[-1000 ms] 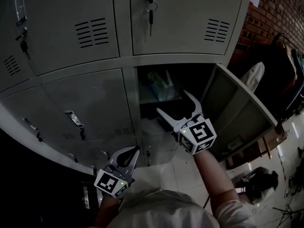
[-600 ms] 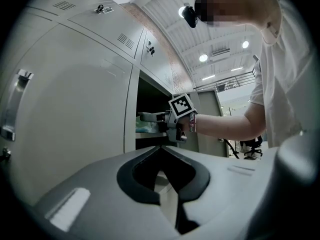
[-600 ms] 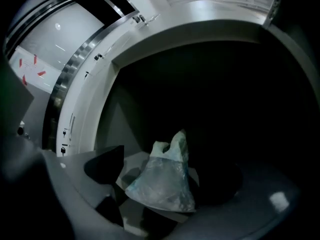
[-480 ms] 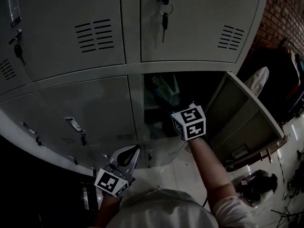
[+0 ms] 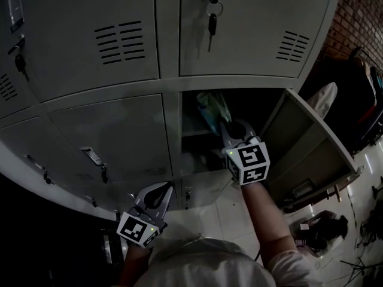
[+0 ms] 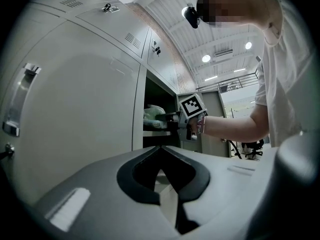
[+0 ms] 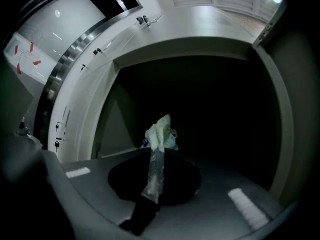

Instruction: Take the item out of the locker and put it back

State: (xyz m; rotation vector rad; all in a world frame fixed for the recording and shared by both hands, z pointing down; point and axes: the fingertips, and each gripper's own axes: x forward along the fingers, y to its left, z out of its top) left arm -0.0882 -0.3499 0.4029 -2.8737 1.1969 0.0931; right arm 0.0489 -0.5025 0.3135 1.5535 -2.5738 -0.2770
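A crumpled pale plastic bag lies on the shelf inside the open locker compartment. My right gripper reaches level into that opening. Its jaws have just been closing and are now shut on a stretched strip of the bag; the pinch shows in the right gripper view. The left gripper view shows the same grip from the side, with the bag at the right gripper's tips. My left gripper hangs low in front of the closed lower lockers, shut and holding nothing.
The compartment's door stands swung out to the right of my right arm. A key hangs from the closed locker above. Closed grey doors with handles fill the left. Bags and clutter lie on the tiled floor at the right.
The right gripper went from wide open outside the opening to reaching inside, and it has shut on the bag. The left gripper has hardly moved.
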